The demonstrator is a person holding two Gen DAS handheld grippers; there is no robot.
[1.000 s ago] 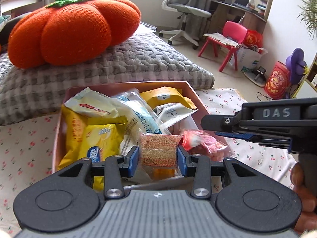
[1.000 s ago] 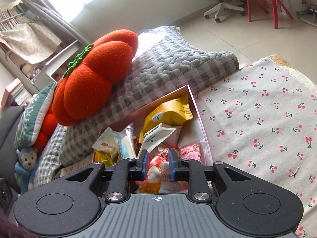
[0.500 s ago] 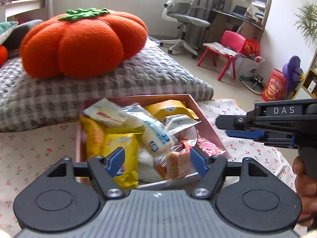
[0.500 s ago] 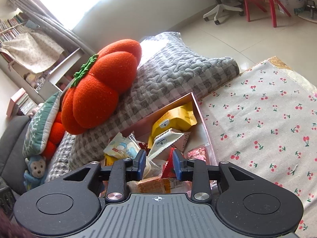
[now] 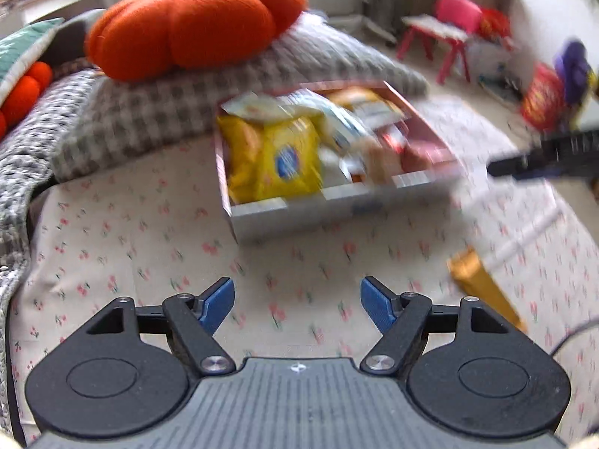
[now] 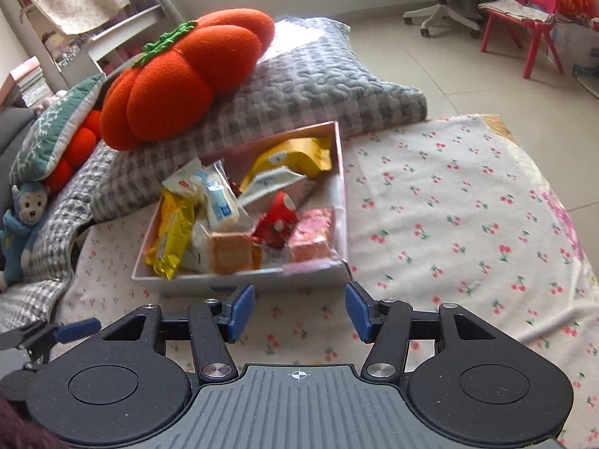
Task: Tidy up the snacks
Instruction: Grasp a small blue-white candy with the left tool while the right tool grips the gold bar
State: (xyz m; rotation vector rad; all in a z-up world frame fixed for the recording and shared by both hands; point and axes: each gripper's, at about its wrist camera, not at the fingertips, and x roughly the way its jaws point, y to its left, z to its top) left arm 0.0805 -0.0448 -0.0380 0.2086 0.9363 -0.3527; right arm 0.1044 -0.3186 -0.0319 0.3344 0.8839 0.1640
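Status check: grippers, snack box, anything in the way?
Left gripper and right gripper jaws just opened, nothing between them. Snack box full, on cherry-print cloth. Orange packet lies loose outside box. Path clear.

This is a lived-in home, a bedroom or family room. A cherry-print cloth covers a soft surface beside a grey quilted pillow, a pumpkin-shaped plush cushion and a small blue monkey toy. Beyond lie pale floor tiles, a child's pink chair and a swivel office chair.
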